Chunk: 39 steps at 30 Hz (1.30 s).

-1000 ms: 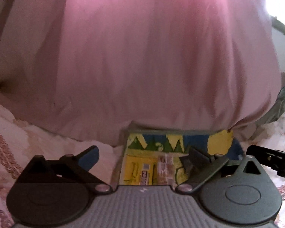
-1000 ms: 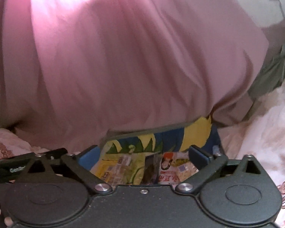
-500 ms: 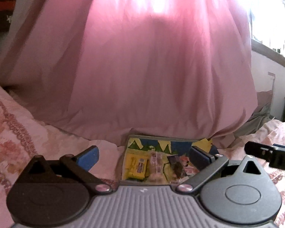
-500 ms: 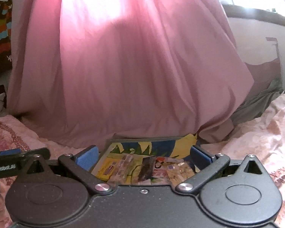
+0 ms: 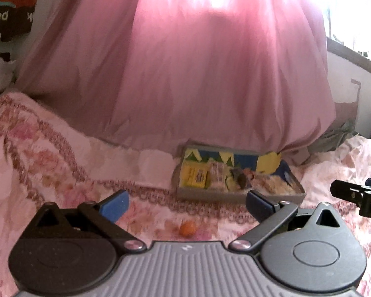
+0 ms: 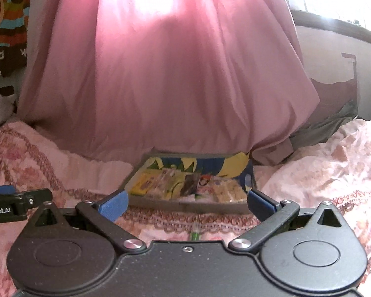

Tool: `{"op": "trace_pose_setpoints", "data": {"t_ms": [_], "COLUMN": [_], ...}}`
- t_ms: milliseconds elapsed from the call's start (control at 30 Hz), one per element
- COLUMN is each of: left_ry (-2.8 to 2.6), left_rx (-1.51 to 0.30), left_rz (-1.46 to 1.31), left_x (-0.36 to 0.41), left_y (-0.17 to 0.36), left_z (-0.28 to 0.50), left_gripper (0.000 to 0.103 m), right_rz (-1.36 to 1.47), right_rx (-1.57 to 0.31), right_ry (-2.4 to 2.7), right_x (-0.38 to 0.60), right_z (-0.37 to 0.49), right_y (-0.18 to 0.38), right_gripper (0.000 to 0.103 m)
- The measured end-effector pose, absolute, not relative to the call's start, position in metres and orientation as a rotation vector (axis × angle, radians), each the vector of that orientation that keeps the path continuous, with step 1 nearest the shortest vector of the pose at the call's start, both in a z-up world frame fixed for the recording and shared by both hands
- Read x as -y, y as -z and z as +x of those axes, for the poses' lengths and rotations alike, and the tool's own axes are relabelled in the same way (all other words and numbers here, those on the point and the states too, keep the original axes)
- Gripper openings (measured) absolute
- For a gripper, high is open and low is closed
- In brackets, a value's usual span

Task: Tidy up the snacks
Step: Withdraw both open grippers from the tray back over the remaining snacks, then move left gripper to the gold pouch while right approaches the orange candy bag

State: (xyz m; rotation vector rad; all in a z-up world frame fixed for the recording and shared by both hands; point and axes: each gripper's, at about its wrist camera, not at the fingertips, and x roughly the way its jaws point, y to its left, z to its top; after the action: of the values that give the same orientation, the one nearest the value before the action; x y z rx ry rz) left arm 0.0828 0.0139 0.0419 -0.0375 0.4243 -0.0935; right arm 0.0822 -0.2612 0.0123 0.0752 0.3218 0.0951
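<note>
A shallow grey box (image 5: 235, 195) with a blue and yellow printed lining lies on the bed and holds several snack packets, among them a yellow packet (image 5: 194, 177). It also shows in the right wrist view (image 6: 185, 206). My left gripper (image 5: 186, 204) is open and empty, well short of the box. A small orange snack (image 5: 187, 228) lies on the bedspread between its fingers. My right gripper (image 6: 186, 204) is open and empty, just before the box. A green-wrapped item (image 6: 195, 234) lies on the bedspread below it.
A pink floral bedspread (image 5: 61, 163) covers the bed. A big pink sheet (image 5: 210, 74) hangs right behind the box. Grey cloth (image 6: 334, 123) lies at the right. The right gripper's finger (image 5: 353, 193) shows at the left view's right edge.
Both grippers have drawn back from the box, which now looks smaller and farther. The orange snack and the green item have come into view.
</note>
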Motion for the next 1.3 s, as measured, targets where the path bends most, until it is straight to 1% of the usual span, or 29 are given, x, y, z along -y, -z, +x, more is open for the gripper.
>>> {"op": "trace_pose_setpoints", "data": {"t_ms": [233,433,600,967,1300], "left_ry": [0.094,0.097,0.075,0.060,0.073], "left_rx": [-0.462,-0.512,-0.553,-0.616,-0.677], "left_rz": [0.005,0.006,0.036,0.067,0.089], "left_x": [-0.013,-0.013,-0.011,-0.009,-0.003], "left_y": [-0.025,-0.006,0.010,0.023,0.034], "left_z": [0.053,0.043,0.047,0.055,0.068], "left_gripper": [0.103,0.103,0.103,0.103,0.103], "right_rz": [0.066,0.065,0.086,0.037,0.053], "right_rx": [-0.373,-0.473,-0.564,-0.638,-0.693], "right_ry": [-0.082,-0.044,-0.044,-0.081,-0.090], "right_x": [0.253,0.253,0.248,0.228,0.239], "right_z": [0.057,0.041,0.036,0.043,0.056], "right_y": [0.001,0.023,0.042,0.058,0.059], "right_gripper": [0.102,0.102,0.102,0.102,0.102]}}
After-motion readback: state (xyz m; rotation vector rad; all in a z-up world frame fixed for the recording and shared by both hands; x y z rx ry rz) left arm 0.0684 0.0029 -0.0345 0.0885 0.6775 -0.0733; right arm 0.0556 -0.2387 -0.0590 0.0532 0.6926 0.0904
